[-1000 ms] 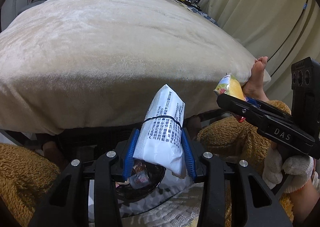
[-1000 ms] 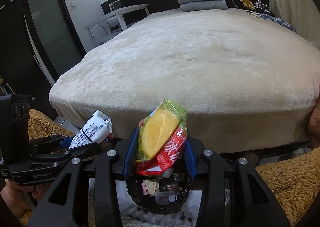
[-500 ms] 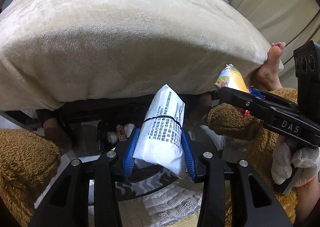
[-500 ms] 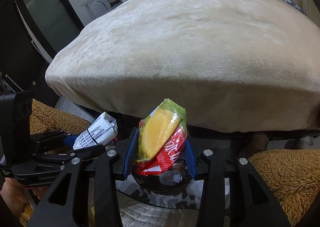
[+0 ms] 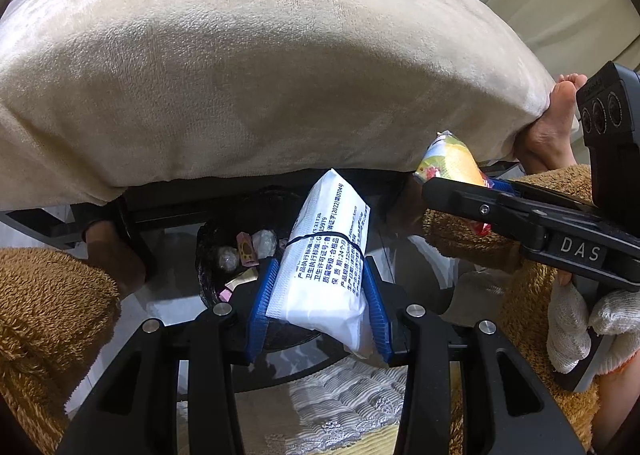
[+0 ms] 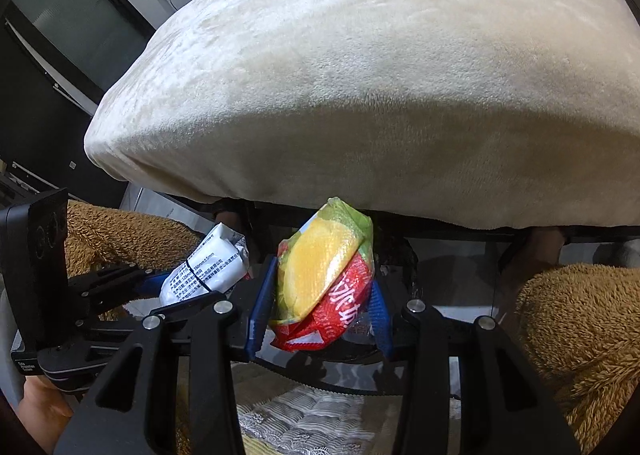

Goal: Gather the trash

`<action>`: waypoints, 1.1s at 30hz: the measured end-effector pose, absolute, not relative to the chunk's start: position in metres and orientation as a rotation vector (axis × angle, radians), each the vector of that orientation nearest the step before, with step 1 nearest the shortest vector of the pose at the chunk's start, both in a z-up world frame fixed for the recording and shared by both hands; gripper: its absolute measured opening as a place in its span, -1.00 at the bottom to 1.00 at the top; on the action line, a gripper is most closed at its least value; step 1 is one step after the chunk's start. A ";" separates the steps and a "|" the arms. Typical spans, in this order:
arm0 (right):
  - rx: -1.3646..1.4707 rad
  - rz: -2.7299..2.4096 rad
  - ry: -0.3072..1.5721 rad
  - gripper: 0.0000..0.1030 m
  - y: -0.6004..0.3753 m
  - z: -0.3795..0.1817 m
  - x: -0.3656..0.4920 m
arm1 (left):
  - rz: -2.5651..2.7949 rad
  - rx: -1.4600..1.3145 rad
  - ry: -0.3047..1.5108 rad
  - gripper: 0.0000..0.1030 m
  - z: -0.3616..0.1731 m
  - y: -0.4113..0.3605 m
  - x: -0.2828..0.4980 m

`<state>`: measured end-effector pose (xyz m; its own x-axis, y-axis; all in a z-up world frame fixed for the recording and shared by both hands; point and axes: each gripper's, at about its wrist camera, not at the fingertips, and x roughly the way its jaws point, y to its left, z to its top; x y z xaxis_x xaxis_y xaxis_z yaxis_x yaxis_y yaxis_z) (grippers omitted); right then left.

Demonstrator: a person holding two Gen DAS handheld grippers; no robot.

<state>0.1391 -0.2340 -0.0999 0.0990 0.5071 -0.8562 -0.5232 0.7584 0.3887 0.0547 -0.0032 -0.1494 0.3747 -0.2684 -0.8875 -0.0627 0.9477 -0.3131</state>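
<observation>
Left wrist view: the left claw (image 5: 320,311) is clenched on a white tissue packet (image 5: 326,255) printed with black text and ringed by a thin black band; both blue pads (image 5: 262,307) press its sides, and the packet stands tilted toward 1 o'clock. Just behind it, toward 11 o'clock, sits a black trash bin (image 5: 208,255) with small wrappers (image 5: 246,251) inside, resting on a dark glass bench (image 5: 168,295). A cream blanket on the bed (image 5: 260,55) fills the upper half. At 3 o'clock the right claw (image 5: 460,191) reaches in from the side, grasping a yellow and red snack bag (image 5: 452,161); a white-gloved hand (image 5: 588,319) holds its handle. A bare foot (image 5: 556,123) shows at the bed's edge near 2 o'clock, and brown fleece (image 5: 44,315) covers the lower left.

Right wrist view: the right claw (image 6: 320,311) grips the snack bag (image 6: 324,275) between its blue pads (image 6: 262,307), the bag leaning toward 1 o'clock. The bin's black rim (image 6: 352,355) shows just below the bag. At 9 o'clock the left claw (image 6: 192,291) holds the tissue packet (image 6: 208,271), near the snack bag but apart from it. The bed (image 6: 380,75) spreads across the top, and brown fleece (image 6: 576,335) lies at 4 o'clock.
</observation>
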 end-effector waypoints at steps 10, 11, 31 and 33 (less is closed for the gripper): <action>0.059 0.750 1.240 0.40 -0.242 -0.103 0.145 | -0.097 -0.316 1.173 0.20 -0.145 -0.002 0.055; 0.063 0.748 1.240 0.40 -0.243 -0.102 0.146 | -0.094 -0.315 1.169 0.20 -0.144 0.000 0.055; 0.052 0.758 1.042 0.40 -0.251 -0.067 0.130 | -0.067 -0.320 0.977 0.20 -0.104 0.011 0.042; 0.036 0.752 0.981 0.41 -0.253 -0.057 0.126 | -0.062 -0.317 0.937 0.20 -0.095 0.014 0.039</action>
<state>0.1261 -0.2533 -0.0566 0.3286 0.5900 -0.7375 -0.5588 0.7510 0.3518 0.0393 0.0140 -0.0945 0.5941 -0.1889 -0.7819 -0.0843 0.9521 -0.2941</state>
